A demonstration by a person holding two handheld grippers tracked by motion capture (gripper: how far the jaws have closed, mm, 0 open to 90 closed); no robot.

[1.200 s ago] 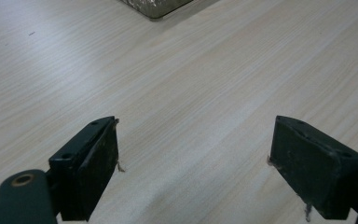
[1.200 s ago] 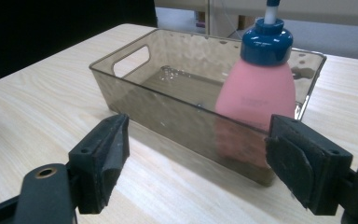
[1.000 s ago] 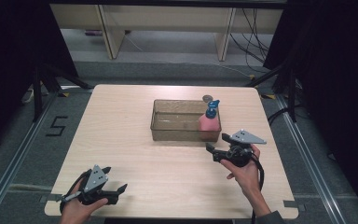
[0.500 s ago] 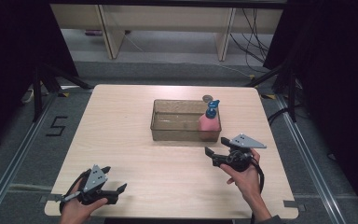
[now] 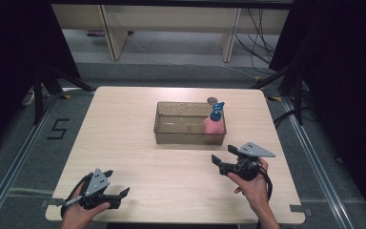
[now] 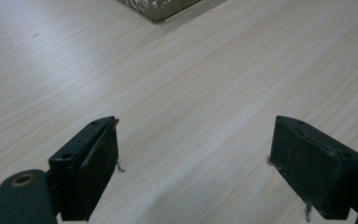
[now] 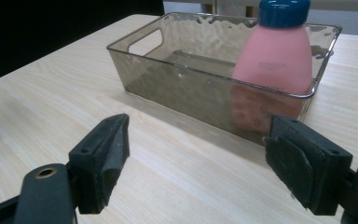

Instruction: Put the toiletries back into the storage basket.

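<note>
Clear smoked-plastic bin noted at the middle of the pale wood surface, long side facing the person, cut-out handle visible in one short end through the right gripper view. Pink bottle with blue cap standing upright inside the bin, against its right end wall. Small round dark object lying on the surface just behind the bin's far right corner; identity cannot be told. Right gripper held in a hand near the bin's front right corner, apart from it, jaws wide apart and aimed toward the bin; nothing between them. Same jaws confirmed spread in the right gripper view, bottle and bin wall directly ahead. Left gripper held in the other hand well away from the bin, toward the near left edge of the surface, jaws likewise wide apart and empty; only a corner of the bin seen beyond them. Floor marking "5" observed left of the surface.
</note>
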